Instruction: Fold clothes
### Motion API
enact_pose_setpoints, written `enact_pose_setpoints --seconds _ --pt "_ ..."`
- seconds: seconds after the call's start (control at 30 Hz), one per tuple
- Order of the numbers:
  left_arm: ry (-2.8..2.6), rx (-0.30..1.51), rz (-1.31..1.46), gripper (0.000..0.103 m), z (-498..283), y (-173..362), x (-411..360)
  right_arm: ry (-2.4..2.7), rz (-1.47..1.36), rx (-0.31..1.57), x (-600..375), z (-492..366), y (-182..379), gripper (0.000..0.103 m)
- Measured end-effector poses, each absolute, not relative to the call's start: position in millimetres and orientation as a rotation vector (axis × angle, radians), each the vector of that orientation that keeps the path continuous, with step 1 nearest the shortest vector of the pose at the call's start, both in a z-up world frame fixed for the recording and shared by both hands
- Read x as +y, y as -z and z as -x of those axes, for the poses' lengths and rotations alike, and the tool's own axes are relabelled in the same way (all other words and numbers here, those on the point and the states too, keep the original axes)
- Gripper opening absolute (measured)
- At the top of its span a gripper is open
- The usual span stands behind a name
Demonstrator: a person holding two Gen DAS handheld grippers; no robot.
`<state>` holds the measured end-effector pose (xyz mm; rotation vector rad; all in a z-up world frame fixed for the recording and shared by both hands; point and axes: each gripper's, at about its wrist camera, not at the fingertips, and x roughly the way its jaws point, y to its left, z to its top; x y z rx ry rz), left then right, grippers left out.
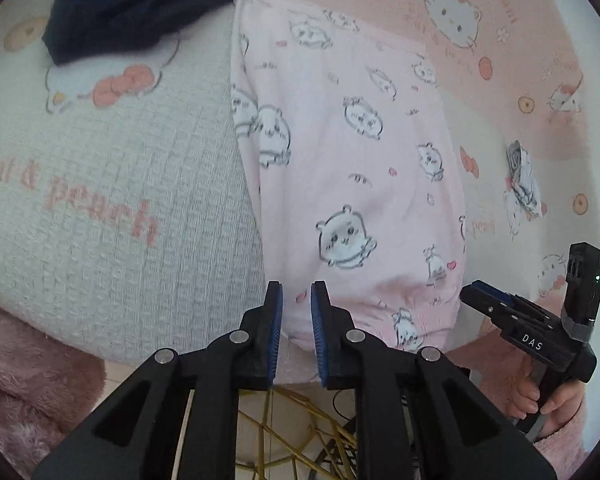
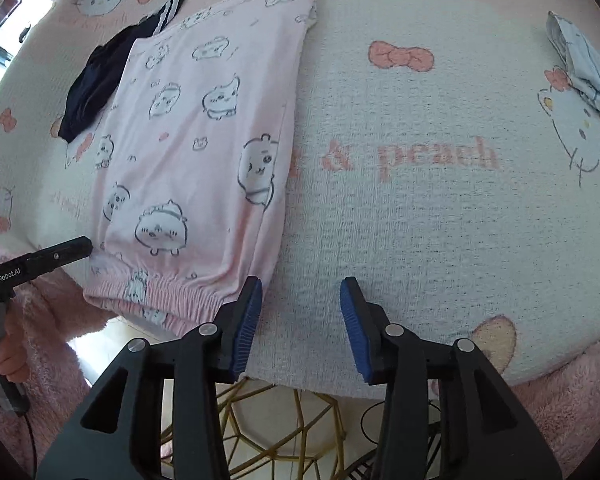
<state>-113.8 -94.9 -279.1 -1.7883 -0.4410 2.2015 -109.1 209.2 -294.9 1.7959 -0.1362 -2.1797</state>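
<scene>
2 tongs flank the pink trousers lying flat at 12 o'clock: my left tongs barely parted over the waistband, my right tongs spread wide, both empty, apparently poised to fold.

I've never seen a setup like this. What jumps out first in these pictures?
Most striking is the pink pajama garment printed with cartoon animals, lying flat on a Hello Kitty towel with its elastic band toward the near edge. A dark navy garment with white stripes lies bunched at its far corner. In front, the left gripper hovers at the band with blue-padded fingers slightly apart, while the right gripper stands open beside the garment.
</scene>
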Motion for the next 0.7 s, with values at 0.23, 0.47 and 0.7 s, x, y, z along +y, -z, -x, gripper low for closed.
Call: enact_pose_setpoints --seconds 0.23,0.47,0.7 --pt "-2.224 -0.403 1.781 0.014 133 289 -89 2.175 -1.732 -0.052 184 125 300 0.042" --pt "-2.384 -0.413 1.745 0.014 142 278 -107 2.279 -1.614 0.039 184 114 280 0.046" --pt "-2.313 -0.232 1.912 0.017 175 296 -104 2.227 -1.663 0.141 170 118 298 0.046"
